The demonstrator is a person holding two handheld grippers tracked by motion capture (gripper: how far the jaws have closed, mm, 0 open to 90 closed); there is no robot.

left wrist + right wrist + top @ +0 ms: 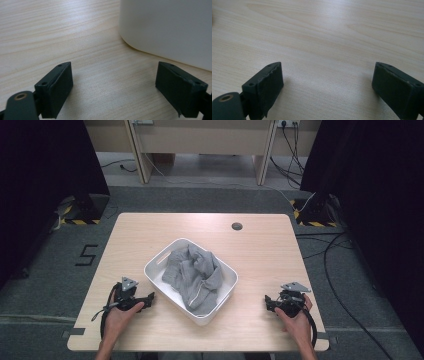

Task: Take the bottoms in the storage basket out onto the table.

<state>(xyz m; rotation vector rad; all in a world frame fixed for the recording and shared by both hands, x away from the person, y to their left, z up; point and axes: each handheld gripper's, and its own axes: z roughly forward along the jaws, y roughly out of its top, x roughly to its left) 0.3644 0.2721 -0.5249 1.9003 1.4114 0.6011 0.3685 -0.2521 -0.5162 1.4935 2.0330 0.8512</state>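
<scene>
Left gripper (150,297): at eight o'clock on the wooden table (260,250), resting low, jaws spread wide with nothing between them; in the left gripper view its pads (60,87) frame bare wood, the basin wall just ahead at one o'clock. Risk: jaws this low and this near the wall would likely shove the basin sideways instead of clearing its rim.

White plastic basin (227,292): table centre, set askew. Light, probably slides if nudged.

Grey sweatshirt (192,272): crumpled inside the basin, a fold draped toward the rim at five o'clock. Risk: a pinch on one loose layer could drag the basin along, or the cloth may snag on the rim.

Right gripper (268,301): at four o'clock, well apart from the basin, jaws wide and empty, bare wood between them. Risk: trailing cable may catch the table edge.
</scene>
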